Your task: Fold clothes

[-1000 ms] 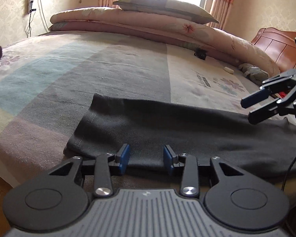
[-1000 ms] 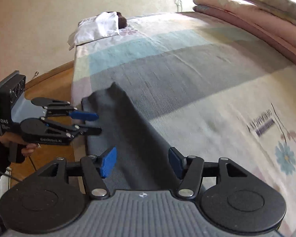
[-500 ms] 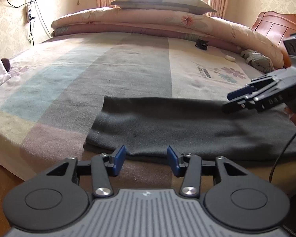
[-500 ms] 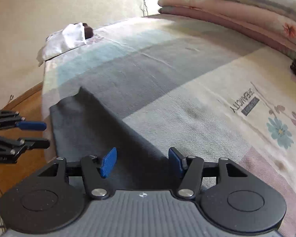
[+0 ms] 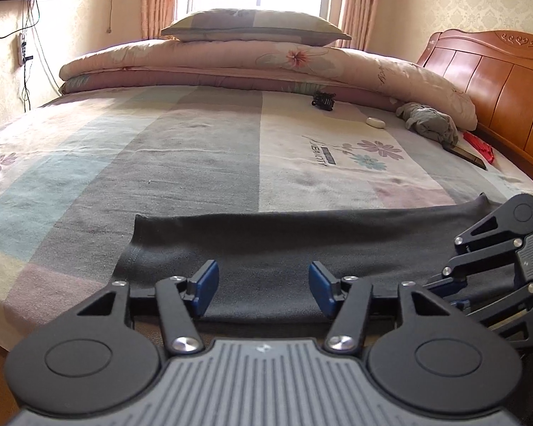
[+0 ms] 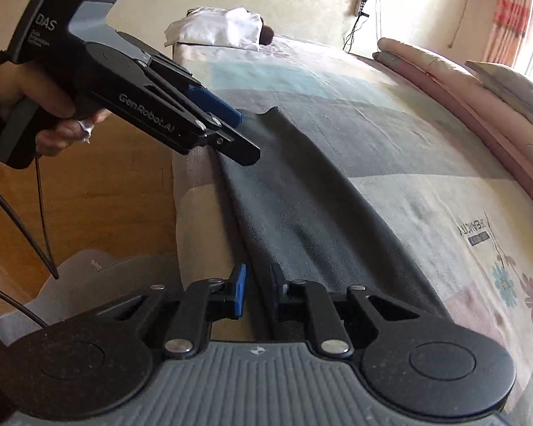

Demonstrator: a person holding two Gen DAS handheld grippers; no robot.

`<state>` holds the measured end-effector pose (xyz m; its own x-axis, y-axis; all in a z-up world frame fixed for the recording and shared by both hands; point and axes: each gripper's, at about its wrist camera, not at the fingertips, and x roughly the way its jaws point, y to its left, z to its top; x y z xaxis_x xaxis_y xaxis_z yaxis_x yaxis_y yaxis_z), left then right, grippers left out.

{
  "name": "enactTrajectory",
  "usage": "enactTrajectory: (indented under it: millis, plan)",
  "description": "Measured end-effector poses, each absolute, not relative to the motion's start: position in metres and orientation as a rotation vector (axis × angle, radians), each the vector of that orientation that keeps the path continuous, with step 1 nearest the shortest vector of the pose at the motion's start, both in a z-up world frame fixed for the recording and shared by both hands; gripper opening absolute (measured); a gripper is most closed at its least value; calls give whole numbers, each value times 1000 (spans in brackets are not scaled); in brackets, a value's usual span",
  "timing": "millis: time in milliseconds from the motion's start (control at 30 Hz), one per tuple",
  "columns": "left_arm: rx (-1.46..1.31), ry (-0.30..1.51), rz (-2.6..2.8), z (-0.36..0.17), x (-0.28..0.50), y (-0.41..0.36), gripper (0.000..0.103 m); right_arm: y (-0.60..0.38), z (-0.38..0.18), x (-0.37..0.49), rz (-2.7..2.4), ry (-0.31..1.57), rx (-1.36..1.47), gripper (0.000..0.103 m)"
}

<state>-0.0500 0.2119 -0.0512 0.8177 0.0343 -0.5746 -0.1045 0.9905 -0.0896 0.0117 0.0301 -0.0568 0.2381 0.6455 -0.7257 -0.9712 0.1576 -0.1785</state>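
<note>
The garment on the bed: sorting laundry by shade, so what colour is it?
The garment is plain dark grey, without pattern; the left wrist view shows it best.

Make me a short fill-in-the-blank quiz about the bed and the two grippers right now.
1. The dark grey garment lies along the bed's near ____.
2. The left hand-held gripper has its fingers ____.
3. A pillow rests on top of the folded ____.

Missing words: edge; open; quilt
</note>
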Motion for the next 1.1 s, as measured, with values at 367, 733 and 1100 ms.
enactTrajectory:
  millis: [367,733,1100]
  plan:
    - [-116,631,75,-56,-51,215,61,40,-67,16,1234,586,-747,4]
    - [-93,637,39,-57,-51,213,66,37,-69,17,1228,579,-764,8]
    - [-69,632,-21,-56,-33,203,67,31,-59,24,1302,720,-631,2]
